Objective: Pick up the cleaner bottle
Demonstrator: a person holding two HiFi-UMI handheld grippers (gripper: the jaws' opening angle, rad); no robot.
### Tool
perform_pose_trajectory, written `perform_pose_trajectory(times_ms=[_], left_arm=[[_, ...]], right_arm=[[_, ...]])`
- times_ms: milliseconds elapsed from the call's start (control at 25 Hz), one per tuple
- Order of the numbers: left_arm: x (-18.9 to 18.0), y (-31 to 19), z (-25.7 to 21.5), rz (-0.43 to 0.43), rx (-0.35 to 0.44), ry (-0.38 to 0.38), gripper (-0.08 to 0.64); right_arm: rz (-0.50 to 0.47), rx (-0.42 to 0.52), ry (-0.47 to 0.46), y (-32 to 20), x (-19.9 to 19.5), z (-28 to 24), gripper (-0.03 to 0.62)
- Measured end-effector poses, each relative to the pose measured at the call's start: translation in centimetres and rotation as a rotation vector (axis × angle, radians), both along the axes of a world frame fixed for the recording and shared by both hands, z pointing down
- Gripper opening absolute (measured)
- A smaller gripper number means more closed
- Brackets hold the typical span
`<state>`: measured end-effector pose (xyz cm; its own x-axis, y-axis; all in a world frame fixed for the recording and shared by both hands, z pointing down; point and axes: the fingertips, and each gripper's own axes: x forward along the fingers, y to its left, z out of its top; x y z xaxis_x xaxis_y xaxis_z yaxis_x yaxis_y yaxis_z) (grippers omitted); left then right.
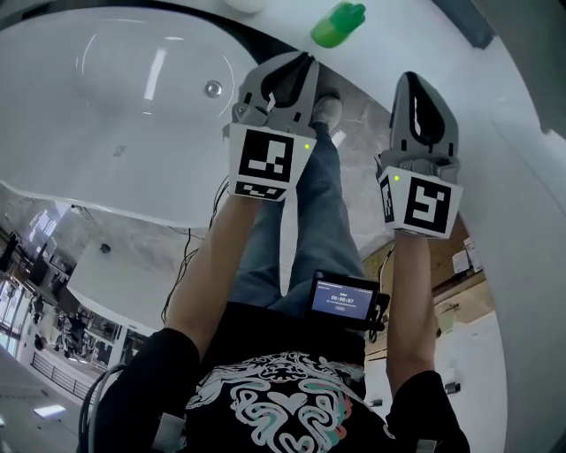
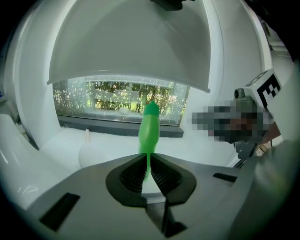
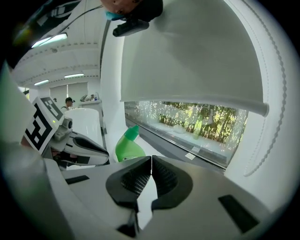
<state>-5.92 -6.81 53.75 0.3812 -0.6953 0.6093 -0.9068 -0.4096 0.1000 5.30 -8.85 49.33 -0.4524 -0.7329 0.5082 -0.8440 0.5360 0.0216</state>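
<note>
Grey jaws on both tongs are clenched with nothing between them. Left gripper (image 2: pixel 148 164) and right gripper (image 3: pixel 151 172) sit side by side over the person's legs, bathtub (image 1: pixel 115 133) at near left. Green cleaner bottle (image 1: pixel 338 24) stands upright farther out on the white ledge (image 1: pixel 398 35), apart from both and dead ahead of the left gripper, below the window (image 2: pixel 122 101). Pickup not started. Left to do: open, close in, grip, lift.

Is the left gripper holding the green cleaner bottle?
No: the jaws of the left gripper are together with nothing between them, and the green cleaner bottle stands on the ledge beyond them.
</note>
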Motion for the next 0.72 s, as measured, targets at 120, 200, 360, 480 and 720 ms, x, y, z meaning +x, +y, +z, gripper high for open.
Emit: perform_pose_trajectory(times_ms=[120, 200, 360, 480, 720], left_arm=[[0.4, -0.2, 1.7, 0.020, -0.016, -0.029, 0.018], [0.8, -0.4, 2.5, 0.029, -0.037, -0.035, 0.018], [1.5, -0.2, 3.7, 0.028, -0.082, -0.036, 0.018], [2.4, -0.5, 5.4, 0.011, -0.126, -0.033, 0.020], [2.8, -1.1, 7.5, -0.028, -0.181, -0.033, 0.029]], right_arm=[[-0.014, 0.001, 0.019, -0.4, -0.1, 1.4, 0.028], [-0.015, -0.003, 0.019, -0.6, 0.1, 1.9, 0.028], [-0.009, -0.017, 0.019, -0.4, 0.3, 2.4, 0.028], [-0.008, -0.030, 0.016, -0.6, 0.5, 3.2, 0.028], [-0.015, -0.043, 0.014, -0.6, 0.7, 4.0, 0.028]])
